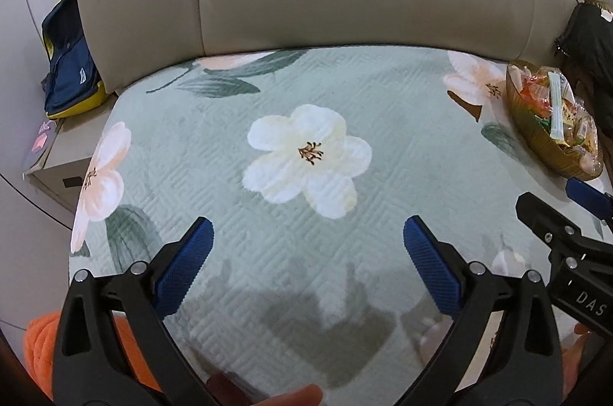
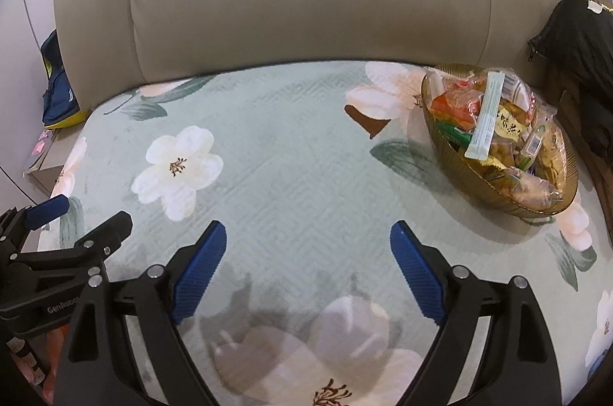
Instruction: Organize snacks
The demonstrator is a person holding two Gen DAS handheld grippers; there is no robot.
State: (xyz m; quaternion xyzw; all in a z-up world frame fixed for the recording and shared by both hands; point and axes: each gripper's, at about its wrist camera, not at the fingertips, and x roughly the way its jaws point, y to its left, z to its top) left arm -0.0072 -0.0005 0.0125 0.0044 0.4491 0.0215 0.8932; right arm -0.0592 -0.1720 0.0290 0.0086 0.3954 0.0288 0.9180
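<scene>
Snacks [image 2: 494, 133] sit heaped in an amber bowl [image 2: 475, 187] on the floral sofa cover [image 2: 299, 153], to the right, near a black bag [image 2: 578, 61]. My left gripper [image 1: 308, 245] and right gripper [image 2: 308, 245] both hover spread wide, holding nothing. For the reach, I judge the right one better placed: approach the long pale packet [image 2: 484, 116] on top and pinch across its narrow width.

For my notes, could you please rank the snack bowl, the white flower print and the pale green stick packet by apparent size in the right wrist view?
1. Snack bowl
2. White flower print
3. Stick packet
</scene>
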